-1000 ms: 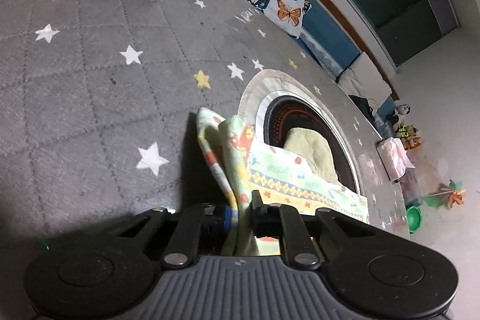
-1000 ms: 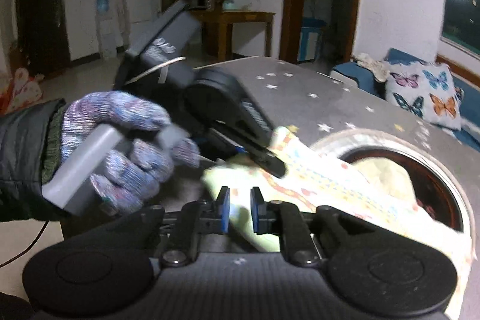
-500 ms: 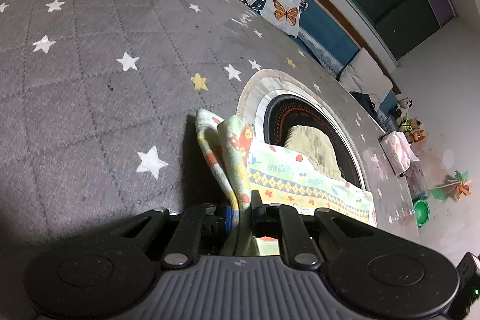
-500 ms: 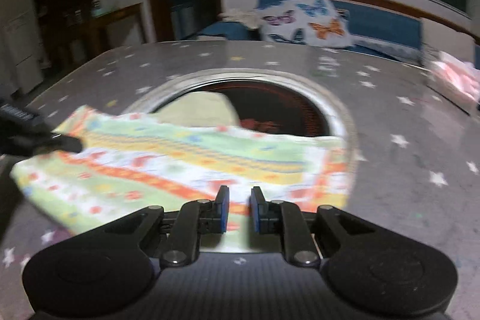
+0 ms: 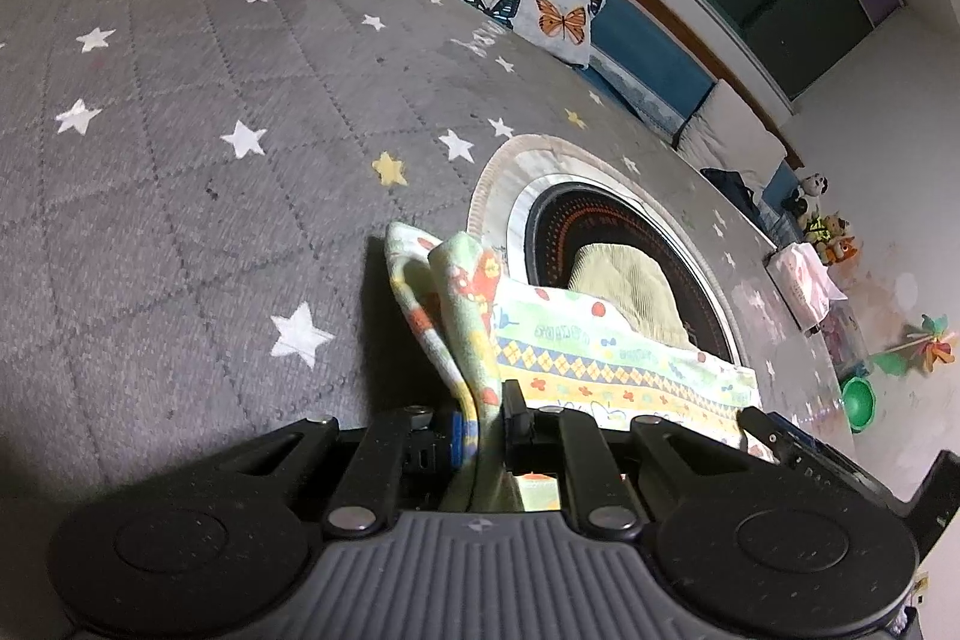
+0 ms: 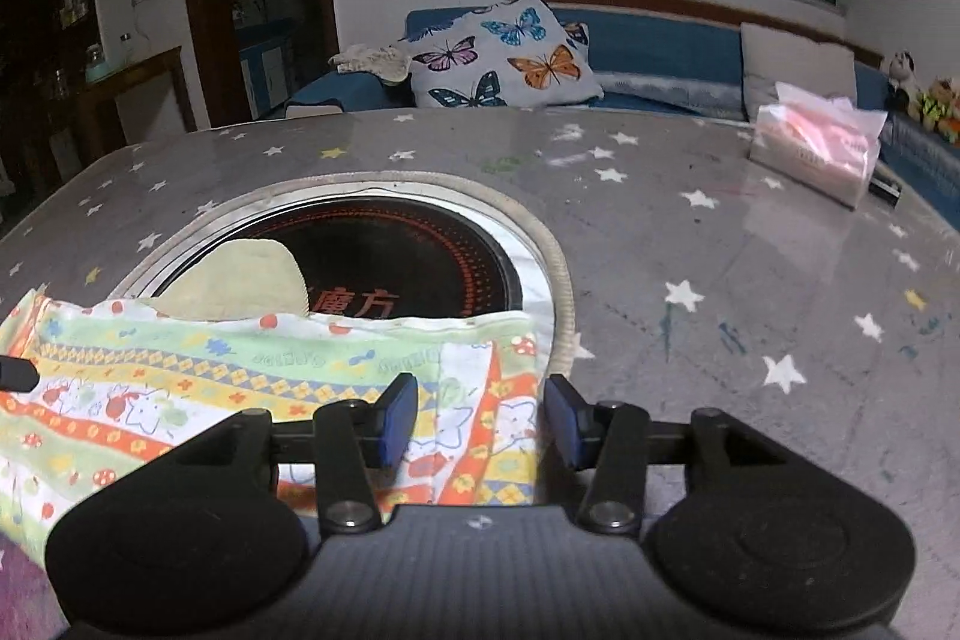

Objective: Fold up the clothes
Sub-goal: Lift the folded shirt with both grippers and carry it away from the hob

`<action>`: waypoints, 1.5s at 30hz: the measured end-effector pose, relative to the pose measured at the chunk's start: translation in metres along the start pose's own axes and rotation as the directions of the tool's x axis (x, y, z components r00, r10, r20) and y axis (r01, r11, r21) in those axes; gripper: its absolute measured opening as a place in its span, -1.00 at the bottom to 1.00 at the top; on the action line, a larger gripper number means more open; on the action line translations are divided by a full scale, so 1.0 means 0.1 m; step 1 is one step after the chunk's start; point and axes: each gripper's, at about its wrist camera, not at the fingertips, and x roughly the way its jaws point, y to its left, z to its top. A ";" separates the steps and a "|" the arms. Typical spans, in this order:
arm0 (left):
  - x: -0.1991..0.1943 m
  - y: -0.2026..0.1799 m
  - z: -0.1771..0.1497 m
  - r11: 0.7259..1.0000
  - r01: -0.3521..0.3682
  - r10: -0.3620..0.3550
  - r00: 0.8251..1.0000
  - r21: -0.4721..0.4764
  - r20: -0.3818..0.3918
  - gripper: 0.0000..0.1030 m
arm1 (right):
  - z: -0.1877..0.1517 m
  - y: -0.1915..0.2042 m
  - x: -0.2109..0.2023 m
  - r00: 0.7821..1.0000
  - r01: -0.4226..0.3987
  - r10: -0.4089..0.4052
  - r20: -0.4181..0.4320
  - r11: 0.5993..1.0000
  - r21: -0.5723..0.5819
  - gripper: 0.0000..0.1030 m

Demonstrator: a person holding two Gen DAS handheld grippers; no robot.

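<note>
Left gripper (image 5: 483,415) is clamped on a bunched corner of the patterned cloth (image 6: 252,376), pinning that end to the counter (image 5: 180,160). Right gripper (image 6: 480,415) stands wide, straddling the cloth's opposite edge beside the round hob (image 6: 414,250), apparently positioned to take it for folding.

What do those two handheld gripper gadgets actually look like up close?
Both the left gripper and right gripper are matte black, with ribbed grey bodies, two round black discs, silver-riveted linkage bars and blue pads on the fingers. No cables or sleeves show.
</note>
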 end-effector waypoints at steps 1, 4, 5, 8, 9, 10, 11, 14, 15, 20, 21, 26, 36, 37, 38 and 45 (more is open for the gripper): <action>0.00 0.00 0.00 1.000 -0.001 0.001 1.000 0.003 0.000 -0.74 | 0.00 0.01 0.01 1.000 0.002 -0.002 0.003 1.000 -0.004 -0.08; -0.01 -0.04 0.00 1.000 -0.006 0.006 1.000 0.021 0.004 -0.74 | 0.01 0.04 0.03 1.000 -0.003 0.003 0.000 1.000 -0.009 -0.24; -0.01 -0.05 0.00 1.000 -0.009 0.008 1.000 0.027 0.005 -0.75 | 0.01 0.05 0.03 1.000 -0.006 0.006 -0.003 1.000 -0.008 -0.49; -0.02 -0.09 0.01 0.999 -0.015 0.014 1.000 0.046 0.009 -0.76 | 0.03 0.04 0.03 1.000 -0.016 0.016 -0.009 1.000 0.012 -0.75; -0.02 -0.10 0.01 0.999 -0.017 0.016 1.000 0.052 0.010 -0.77 | 0.03 0.04 0.01 1.000 -0.019 0.019 -0.003 1.000 0.018 -0.85; -0.03 -0.12 0.01 0.998 -0.019 0.018 1.000 0.058 0.012 -0.78 | 0.04 0.03 -0.04 1.000 -0.024 0.023 0.013 0.999 0.028 -0.86; -0.04 -0.15 0.02 0.998 -0.018 0.017 1.000 0.067 0.017 -0.79 | 0.04 0.01 -0.09 0.999 -0.029 0.028 0.030 0.999 0.037 -0.92; -0.09 -0.28 0.05 0.995 -0.009 0.005 0.999 0.097 0.033 -0.80 | 0.08 -0.02 -0.28 0.996 -0.042 0.038 0.079 0.998 0.051 -0.92; -0.10 -0.34 0.06 0.994 -0.003 -0.001 0.999 0.109 0.038 -0.80 | 0.09 -0.04 -0.35 0.995 -0.044 0.039 0.093 0.998 0.049 -0.92; -0.09 -0.67 0.09 0.987 0.035 -0.042 0.998 0.159 0.041 -0.82 | 0.14 -0.13 -0.66 0.989 -0.023 0.017 0.150 0.999 0.036 -0.93; -0.07 -0.76 0.09 0.984 0.043 -0.050 0.998 0.172 0.039 -0.82 | 0.15 -0.18 -0.73 0.987 -0.013 0.007 0.160 0.999 0.039 -0.93; 0.08 -1.21 0.04 0.967 0.091 -0.095 0.995 0.237 0.006 -0.84 | 0.16 -0.51 -1.05 0.977 0.065 -0.075 0.198 0.996 0.059 -0.93; 0.51 -2.33 -0.16 0.905 0.194 -0.185 0.981 0.380 -0.061 -0.93 | -0.04 -1.37 -1.54 0.939 0.248 -0.277 0.204 0.956 0.157 -0.93; 0.56 -2.43 -0.20 0.896 0.200 -0.189 0.980 0.396 -0.068 -0.93 | -0.06 -1.44 -1.56 0.937 0.258 -0.288 0.198 0.952 0.166 -0.93; 0.60 -2.52 -0.23 0.888 0.204 -0.189 0.979 0.411 -0.076 -0.93 | -0.09 -1.51 -1.58 0.934 0.268 -0.300 0.192 0.947 0.175 -0.93; 0.87 -2.76 -0.46 0.858 0.205 -0.160 0.978 0.471 -0.133 -0.90 | -0.37 -1.93 -1.57 0.909 0.358 -0.393 0.140 0.907 0.223 -0.93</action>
